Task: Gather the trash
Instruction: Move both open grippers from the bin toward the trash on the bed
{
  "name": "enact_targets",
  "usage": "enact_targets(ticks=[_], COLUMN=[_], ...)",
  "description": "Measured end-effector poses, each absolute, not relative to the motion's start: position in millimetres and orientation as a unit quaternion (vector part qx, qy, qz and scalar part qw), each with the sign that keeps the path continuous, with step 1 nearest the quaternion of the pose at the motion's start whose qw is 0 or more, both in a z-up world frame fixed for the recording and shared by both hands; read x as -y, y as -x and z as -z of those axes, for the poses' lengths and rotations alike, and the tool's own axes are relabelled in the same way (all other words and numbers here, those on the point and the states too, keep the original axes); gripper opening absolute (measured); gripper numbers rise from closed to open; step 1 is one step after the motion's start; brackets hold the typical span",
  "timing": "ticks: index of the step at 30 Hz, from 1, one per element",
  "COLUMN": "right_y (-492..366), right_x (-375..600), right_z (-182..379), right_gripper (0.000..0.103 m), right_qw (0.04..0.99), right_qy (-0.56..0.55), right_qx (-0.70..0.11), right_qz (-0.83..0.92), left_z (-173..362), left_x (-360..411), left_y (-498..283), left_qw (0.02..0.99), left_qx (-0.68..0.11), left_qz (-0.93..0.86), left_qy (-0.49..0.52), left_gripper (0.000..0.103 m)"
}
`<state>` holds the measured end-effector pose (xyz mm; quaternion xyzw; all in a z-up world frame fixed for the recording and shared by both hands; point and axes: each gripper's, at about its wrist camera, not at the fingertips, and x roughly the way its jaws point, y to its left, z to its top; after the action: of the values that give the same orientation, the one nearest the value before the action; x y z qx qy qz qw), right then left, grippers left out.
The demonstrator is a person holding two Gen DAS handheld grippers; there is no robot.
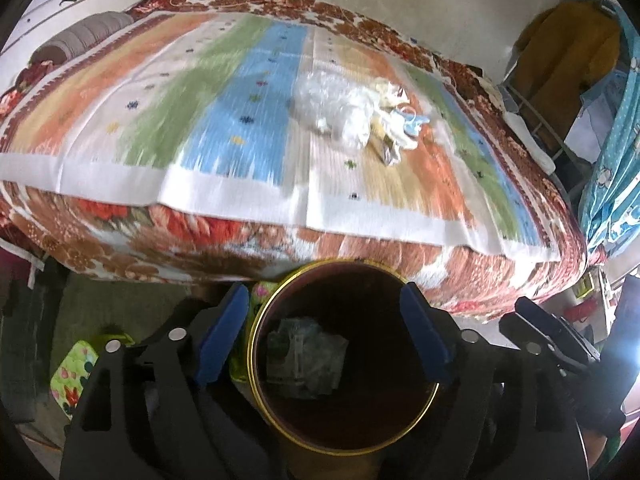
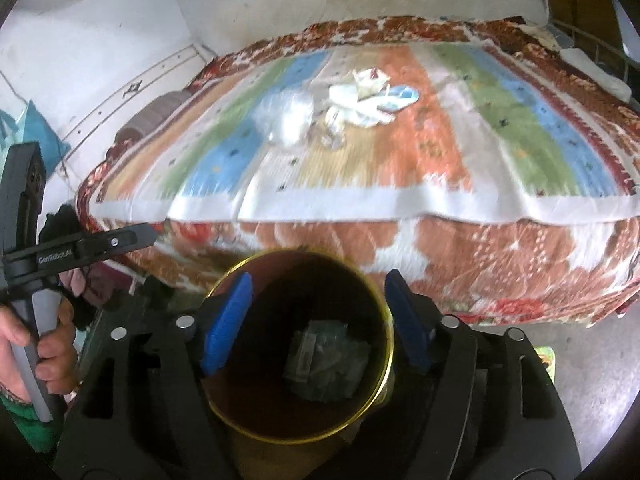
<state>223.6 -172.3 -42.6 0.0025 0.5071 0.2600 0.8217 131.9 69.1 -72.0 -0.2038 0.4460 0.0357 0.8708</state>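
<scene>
A round bin with a gold rim (image 1: 256, 344) (image 2: 390, 336) stands on the floor in front of the bed, with crumpled plastic trash (image 1: 306, 354) (image 2: 326, 364) at its bottom. A pile of trash (image 1: 360, 114) (image 2: 340, 100), clear plastic, white wrappers and a blue face mask, lies on the striped bed cover. My left gripper (image 1: 326, 338) is open above the bin mouth and empty. My right gripper (image 2: 318, 318) is open above the bin and empty too.
The bed (image 1: 240, 128) (image 2: 400, 152) fills the view behind the bin, with a floral blanket hanging over its front edge. A bolster (image 1: 80, 36) lies at the far left. Clothes (image 1: 568, 64) hang at the right. A flowered mat (image 1: 74, 372) lies on the floor.
</scene>
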Motion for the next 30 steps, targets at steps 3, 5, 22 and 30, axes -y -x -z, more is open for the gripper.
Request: enact_targets(ticks=[3,5,22,30], right_y=[-237,-247,-310,-346], right_x=[177,178,173,169], right_z=[34,28,8,7], right_gripper=[0.072,0.077,0.094,0.094], right_qw=[0.83,0.836,0.86,0.86], right_qy=[-0.007,-0.009,-0.012,-0.031], right_qx=[-0.497,-0.489,-0.454,-0.453], right_qz=[-0.254,-0.249,-0.233,-0.234], left_z=[65,60,31,10], left_x=[-70,-70,-73,-70], left_y=[-140,-145,-206,-246], left_qw=[0.874,0.876,0.892,0.901], left_qx=[-0.44,-0.435,-0.421,-0.41], left_qz=[-0.034,-0.032,-0.046,-0.02], left_qy=[0.205,0.204,0.158,0.14], left_gripper=[0.082,0.087,0.097,0.097])
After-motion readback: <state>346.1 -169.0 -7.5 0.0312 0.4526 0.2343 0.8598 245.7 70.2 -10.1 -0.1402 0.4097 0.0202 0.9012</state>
